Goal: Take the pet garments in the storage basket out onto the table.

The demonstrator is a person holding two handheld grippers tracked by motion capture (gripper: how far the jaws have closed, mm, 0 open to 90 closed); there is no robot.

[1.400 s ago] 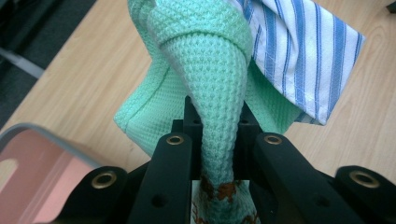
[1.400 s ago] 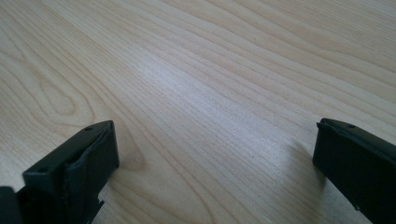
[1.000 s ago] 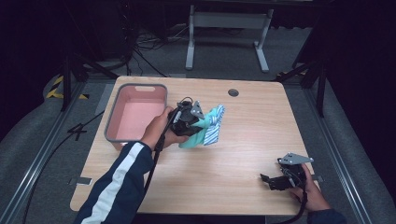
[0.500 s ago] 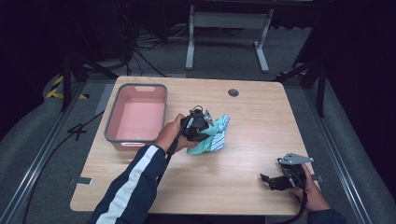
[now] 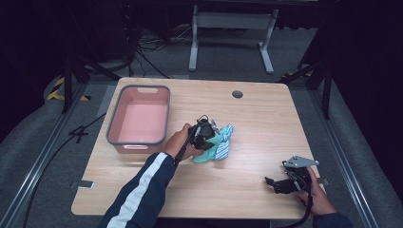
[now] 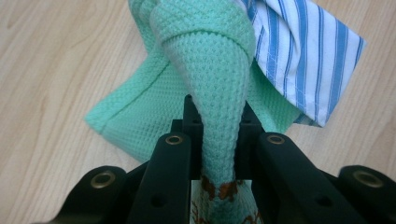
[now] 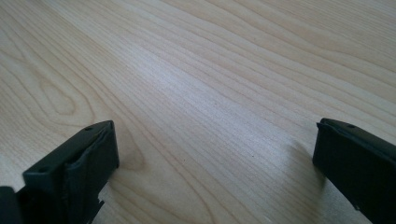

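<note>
**Inspector:** Report the left hold.

**Operator:** My left gripper (image 6: 217, 140) pinches a ridge of the green waffle cloth (image 6: 205, 70), jaws pressed on the fold, so the bundle should lift in one piece. The striped cloth (image 6: 303, 51) lies tucked against it, mid-table, just right of the pink bin (image 5: 139, 121).

**Inspector:** The right?

**Operator:** My right gripper (image 7: 215, 158) rests low over bare table (image 7: 210, 70), jaws spread wide, holding nothing, well apart from the cloths.

**Inspector:** Obstructions?

**Operator:** I judge none. The grommet hole (image 5: 237, 94) sits far off; the bin's near wall is the only thing close.
</note>
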